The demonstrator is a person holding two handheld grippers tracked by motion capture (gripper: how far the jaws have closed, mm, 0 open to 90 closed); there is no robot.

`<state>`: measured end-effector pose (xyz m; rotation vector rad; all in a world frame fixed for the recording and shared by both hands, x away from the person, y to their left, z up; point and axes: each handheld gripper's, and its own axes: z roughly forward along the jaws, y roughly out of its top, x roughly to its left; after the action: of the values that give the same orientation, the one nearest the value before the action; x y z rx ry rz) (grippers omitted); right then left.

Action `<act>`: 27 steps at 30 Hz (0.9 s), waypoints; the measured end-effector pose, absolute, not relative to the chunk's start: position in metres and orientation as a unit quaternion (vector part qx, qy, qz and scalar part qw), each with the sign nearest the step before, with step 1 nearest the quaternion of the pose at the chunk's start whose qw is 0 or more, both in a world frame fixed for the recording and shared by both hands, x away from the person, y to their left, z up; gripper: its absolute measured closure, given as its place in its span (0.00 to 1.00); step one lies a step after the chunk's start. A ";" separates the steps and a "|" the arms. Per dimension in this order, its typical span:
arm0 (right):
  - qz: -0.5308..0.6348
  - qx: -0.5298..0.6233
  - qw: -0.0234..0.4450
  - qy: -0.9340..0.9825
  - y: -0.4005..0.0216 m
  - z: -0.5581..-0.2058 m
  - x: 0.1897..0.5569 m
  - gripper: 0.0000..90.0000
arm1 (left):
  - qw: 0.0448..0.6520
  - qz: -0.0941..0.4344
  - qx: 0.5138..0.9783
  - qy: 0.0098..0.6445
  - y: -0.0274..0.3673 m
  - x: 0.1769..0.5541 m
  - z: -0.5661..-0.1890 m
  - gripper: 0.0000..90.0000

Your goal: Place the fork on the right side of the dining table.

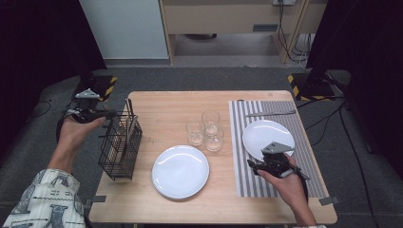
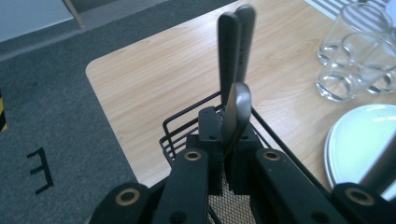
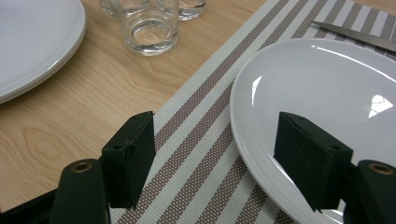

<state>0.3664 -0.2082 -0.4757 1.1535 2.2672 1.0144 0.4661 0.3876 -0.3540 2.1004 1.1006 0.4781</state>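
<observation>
Lab-like recording room: hazard-taped stands (image 1: 105, 86), floor cables (image 1: 328, 118), staged dining table (image 1: 166, 109).

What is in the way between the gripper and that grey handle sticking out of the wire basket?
Nothing. The left gripper is already shut on the grey handle over the wire basket. Two more handles stand just behind, not between.

grey cutlery handle (image 2: 235, 114) stands upright in the black wire basket (image 1: 119, 145), at nine o'clock on the table, beside two others.
</observation>
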 end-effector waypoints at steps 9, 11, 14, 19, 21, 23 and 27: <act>0.367 0.411 0.204 0.809 -0.208 -0.473 0.365 0.32 | 0.327 0.190 0.845 0.378 0.375 0.466 -0.335 0.96; 0.367 0.411 0.206 0.809 -0.209 -0.472 0.365 0.32 | 0.324 0.190 0.851 0.366 0.372 0.466 -0.330 0.96; 0.367 0.411 0.206 0.809 -0.210 -0.472 0.365 0.32 | 0.323 0.195 0.853 0.361 0.370 0.465 -0.324 0.96; 0.368 0.411 0.208 0.808 -0.212 -0.471 0.364 0.32 | 0.328 0.201 0.854 0.350 0.368 0.463 -0.314 0.96; 0.368 0.411 0.208 0.808 -0.213 -0.470 0.364 0.33 | 0.328 0.204 0.855 0.346 0.367 0.462 -0.309 0.96; 0.370 0.411 0.210 0.806 -0.214 -0.469 0.364 0.33 | 0.329 0.204 0.856 0.343 0.368 0.461 -0.305 0.96; 0.370 0.413 0.209 0.806 -0.214 -0.468 0.364 0.33 | 0.331 0.205 0.858 0.334 0.367 0.459 -0.296 0.96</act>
<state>0.3638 -0.2144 -0.4685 1.1482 2.2415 1.0297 0.4588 0.3672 -0.2959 2.2428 0.8732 0.5365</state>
